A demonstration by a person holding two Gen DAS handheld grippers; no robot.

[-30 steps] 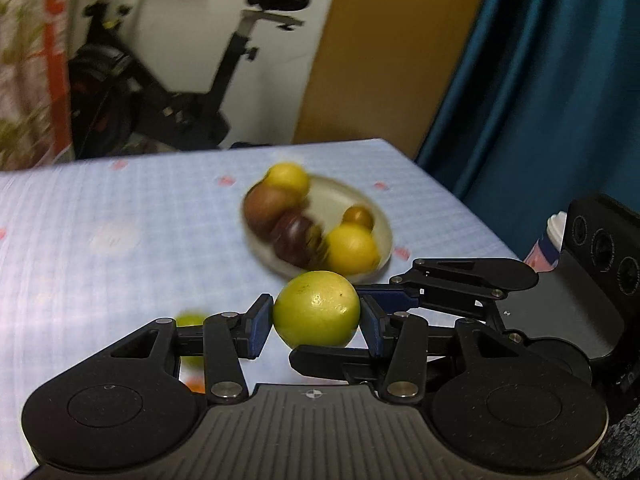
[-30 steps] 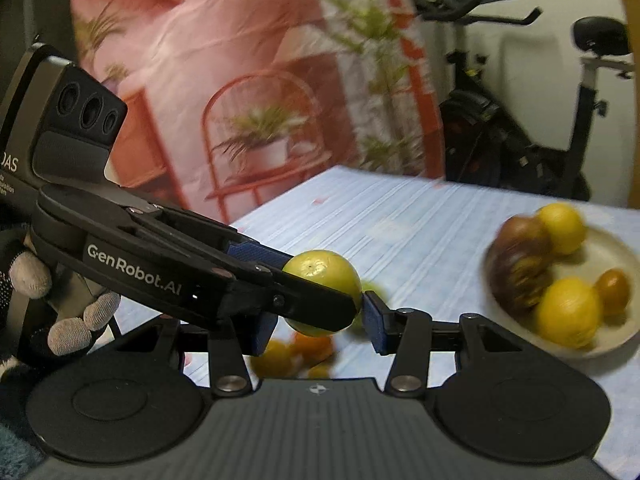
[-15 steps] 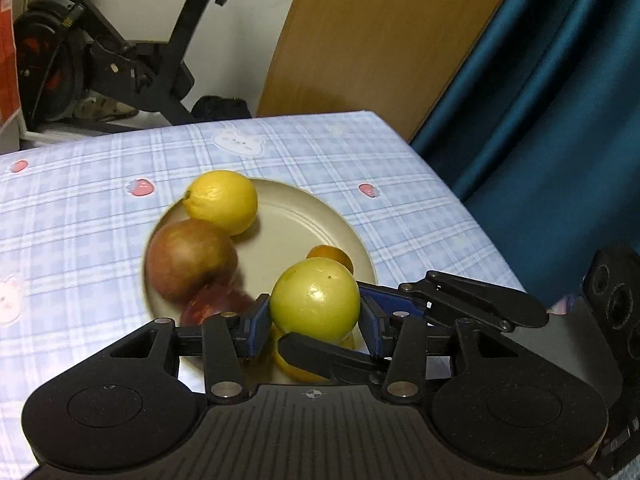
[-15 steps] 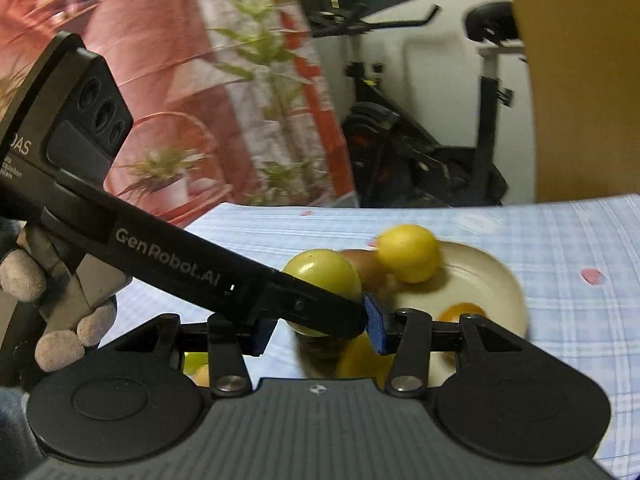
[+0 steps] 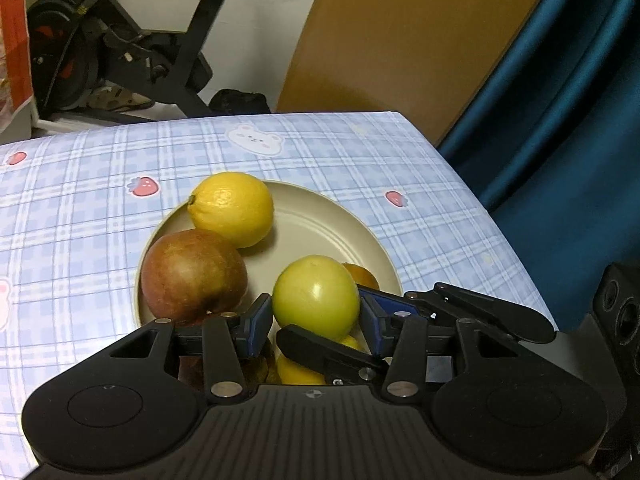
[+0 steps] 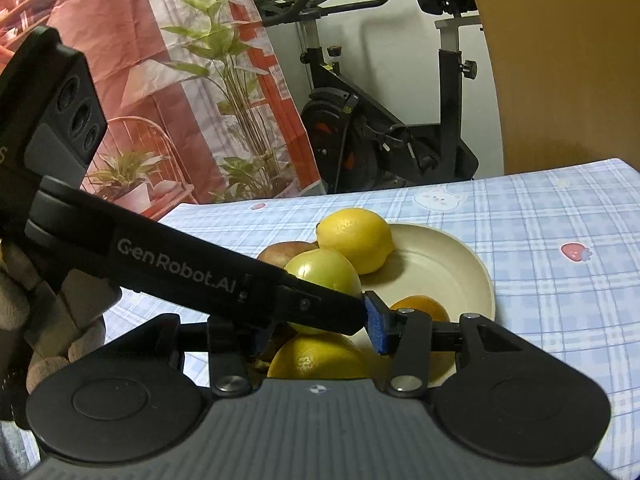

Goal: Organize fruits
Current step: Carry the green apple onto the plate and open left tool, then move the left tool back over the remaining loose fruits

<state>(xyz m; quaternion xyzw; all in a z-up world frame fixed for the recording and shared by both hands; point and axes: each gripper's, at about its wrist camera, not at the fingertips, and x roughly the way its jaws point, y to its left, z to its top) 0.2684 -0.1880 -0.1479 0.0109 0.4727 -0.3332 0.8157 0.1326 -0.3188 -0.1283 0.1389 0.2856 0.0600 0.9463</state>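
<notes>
A green round fruit (image 5: 316, 296) sits between the blue pads of both grippers, held just above a cream plate (image 5: 320, 224). My left gripper (image 5: 316, 320) is shut on it; my right gripper (image 6: 320, 320) closes on the same fruit (image 6: 324, 270) from the other side. The left gripper's finger crosses the right wrist view. On the plate lie a yellow lemon (image 5: 232, 208), a red-brown apple (image 5: 194, 276), a small orange (image 6: 420, 308) and another yellow fruit (image 6: 320, 360) under the held one.
The plate stands on a blue checked tablecloth (image 5: 80, 208) near the table's far right corner. An exercise bike (image 6: 380, 128), a wooden board (image 5: 400, 48) and a blue curtain (image 5: 560, 100) stand beyond the table edge.
Both grippers have carried the green fruit from the open table to over the plate, and lower toward it. The plate now fills the middle of both views.
</notes>
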